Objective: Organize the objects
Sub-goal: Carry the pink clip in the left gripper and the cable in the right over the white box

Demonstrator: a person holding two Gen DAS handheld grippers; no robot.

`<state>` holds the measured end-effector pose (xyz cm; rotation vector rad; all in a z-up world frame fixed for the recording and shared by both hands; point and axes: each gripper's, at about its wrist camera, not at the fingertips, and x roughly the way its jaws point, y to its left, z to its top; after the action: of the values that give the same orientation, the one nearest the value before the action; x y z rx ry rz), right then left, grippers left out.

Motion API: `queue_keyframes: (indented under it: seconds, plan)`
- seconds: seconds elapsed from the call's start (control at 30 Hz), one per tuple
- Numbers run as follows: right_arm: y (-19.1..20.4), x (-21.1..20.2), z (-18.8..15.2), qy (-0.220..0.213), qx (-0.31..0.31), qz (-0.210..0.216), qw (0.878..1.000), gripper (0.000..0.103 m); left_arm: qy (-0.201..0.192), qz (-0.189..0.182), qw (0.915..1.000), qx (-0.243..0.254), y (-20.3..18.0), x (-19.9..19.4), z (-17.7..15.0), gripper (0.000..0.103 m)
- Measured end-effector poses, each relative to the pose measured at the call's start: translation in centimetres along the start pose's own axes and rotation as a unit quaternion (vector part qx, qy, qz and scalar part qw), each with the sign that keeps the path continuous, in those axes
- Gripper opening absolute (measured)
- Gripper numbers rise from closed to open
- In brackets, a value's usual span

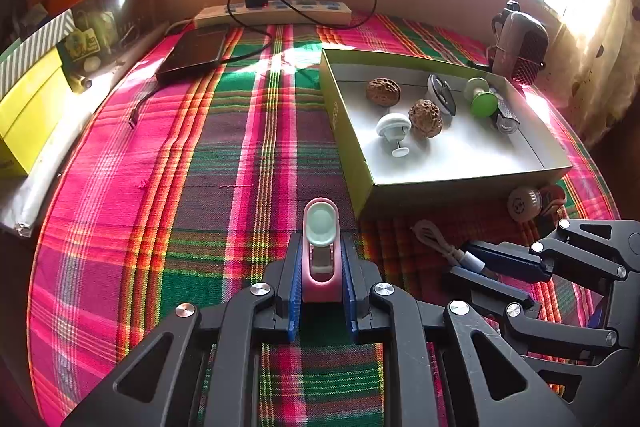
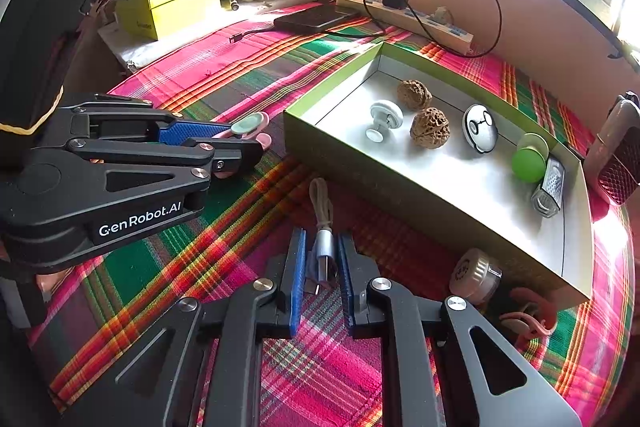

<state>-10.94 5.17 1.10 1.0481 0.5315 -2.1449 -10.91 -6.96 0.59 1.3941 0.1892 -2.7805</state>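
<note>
Woven plaid cloth [image 1: 224, 163] covers the table; the cardboard box [image 1: 348, 147] looks matt, the two walnuts [image 2: 429, 127] rough, wrinkled.

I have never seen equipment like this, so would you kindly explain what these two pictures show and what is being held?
There is no robot here: a person holds a two-fingered tool in each hand, and a wide-angle camera on each tool looks forward along its jaws. One picture comes from the left tool, the other from the right.

The left gripper has its jaws closed on a pink clip with a pale round pad. The right gripper has its jaws on either side of the plug end of a coiled cable lying on the plaid cloth; whether it grips yet is unclear.

The open green box already holds two walnuts, a white knob, a green knob and other small items.
</note>
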Motion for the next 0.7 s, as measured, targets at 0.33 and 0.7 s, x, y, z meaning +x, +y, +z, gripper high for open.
queue_keyframes:
  seconds: [0.33,0.7]
  plan:
    - [0.0,0.0,0.0,-0.003,0.006,-0.001,1.000,0.016,-0.001,-0.003,1.0000,-0.002,0.1,-0.1,-0.1,0.016]
    - [-0.3,-1.0,-0.1,-0.016,0.020,0.001,1.000,0.015,-0.020,-0.006,0.9998,0.004,0.2,-1.7,0.4,0.016]
